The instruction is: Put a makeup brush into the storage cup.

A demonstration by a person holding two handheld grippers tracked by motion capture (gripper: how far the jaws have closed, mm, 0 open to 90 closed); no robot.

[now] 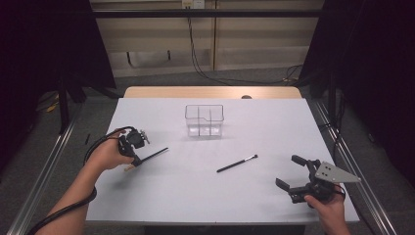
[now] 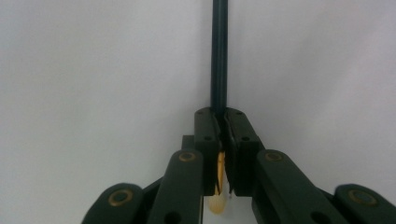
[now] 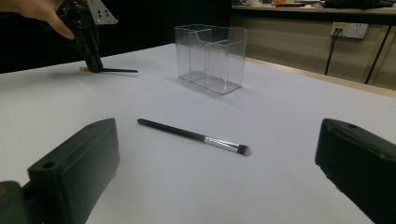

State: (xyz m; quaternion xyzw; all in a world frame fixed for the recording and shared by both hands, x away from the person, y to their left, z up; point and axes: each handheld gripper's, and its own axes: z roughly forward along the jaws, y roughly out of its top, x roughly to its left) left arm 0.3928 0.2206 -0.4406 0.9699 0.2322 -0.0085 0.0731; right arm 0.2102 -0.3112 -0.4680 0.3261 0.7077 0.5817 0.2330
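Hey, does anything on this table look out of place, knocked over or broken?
Nothing stands out. The clear organizer stands upright, one brush lies flat on the table, and the left gripper is shut on another brush.

The counter (image 1: 293, 122) has a white top, and a strip of light wood (image 1: 210, 92) shows at its far edge. Shiny metal rails (image 1: 352, 161) run along both sides. The floor (image 1: 244, 76) behind it is grey, with black cables (image 1: 205, 68) lying on it. The back wall (image 1: 264, 44) is pale beige. A white socket (image 3: 348, 30) sits on that wall, with black cords hanging down. Dark black curtains (image 1: 49, 44) hang at the left and the right, so the sides look very dim.
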